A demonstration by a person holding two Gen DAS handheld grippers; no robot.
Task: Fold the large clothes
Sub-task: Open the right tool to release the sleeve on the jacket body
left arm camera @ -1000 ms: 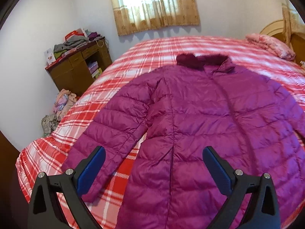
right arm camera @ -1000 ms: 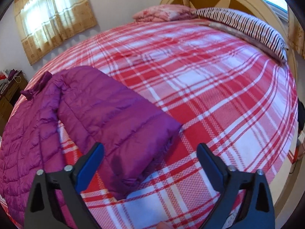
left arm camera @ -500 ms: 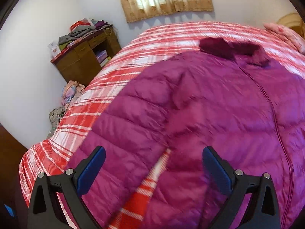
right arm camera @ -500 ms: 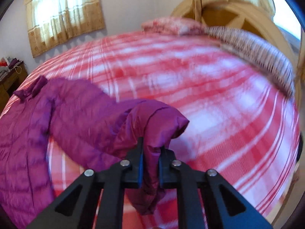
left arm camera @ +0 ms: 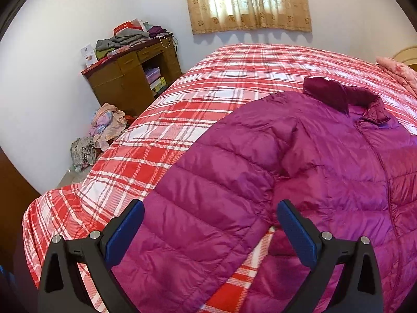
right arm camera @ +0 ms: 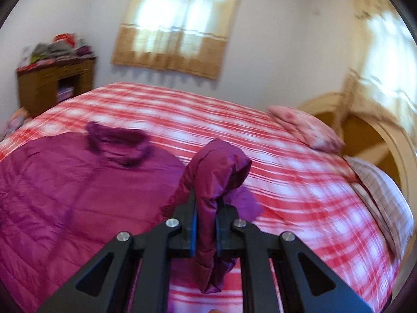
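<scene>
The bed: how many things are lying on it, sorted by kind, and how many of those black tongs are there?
Purple puffer jacket: 1
Pillows: 2, a pink one and a striped one
Tongs: 2, the left tongs open above a sleeve, the right tongs shut on the other sleeve's cuff
Total: 5

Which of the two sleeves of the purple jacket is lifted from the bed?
The sleeve clamped in the right gripper is raised; the other sleeve lies flat under the open left gripper.
</scene>
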